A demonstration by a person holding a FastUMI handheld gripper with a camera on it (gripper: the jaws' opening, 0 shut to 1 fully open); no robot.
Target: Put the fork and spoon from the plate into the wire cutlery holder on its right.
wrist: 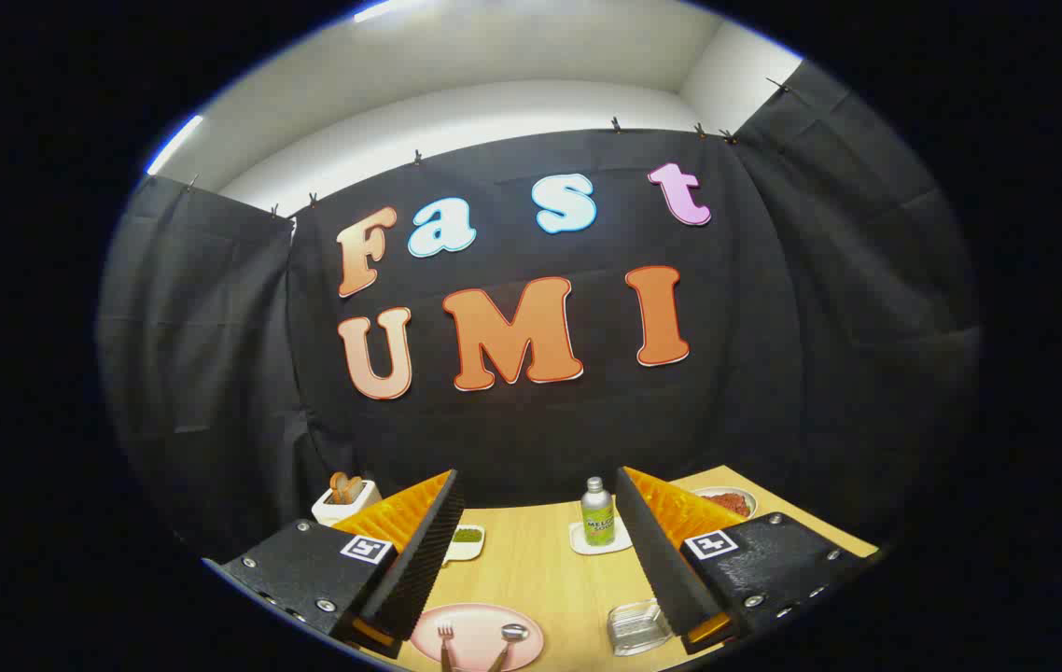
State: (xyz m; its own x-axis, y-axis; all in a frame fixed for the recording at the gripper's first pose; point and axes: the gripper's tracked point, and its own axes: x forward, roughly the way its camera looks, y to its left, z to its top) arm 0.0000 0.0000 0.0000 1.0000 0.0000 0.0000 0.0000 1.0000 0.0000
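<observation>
A pink plate (475, 627) lies on the wooden table low between my fingers, nearer the left one. On it rest a fork (445, 640) at the left and a spoon (510, 637) at the right, heads pointing away from me. The wire cutlery holder (638, 626) stands on the table to the plate's right, just beside my right finger. My gripper (538, 509) is open wide, held above the table with nothing between its fingers.
Farther back on the table (540, 569) stand a green bottle (597, 511) on a small white tray, a small white dish of green stuff (466, 539), a white box with brown pieces (342, 497) at the far left and a bowl of red food (727, 502) at the far right.
</observation>
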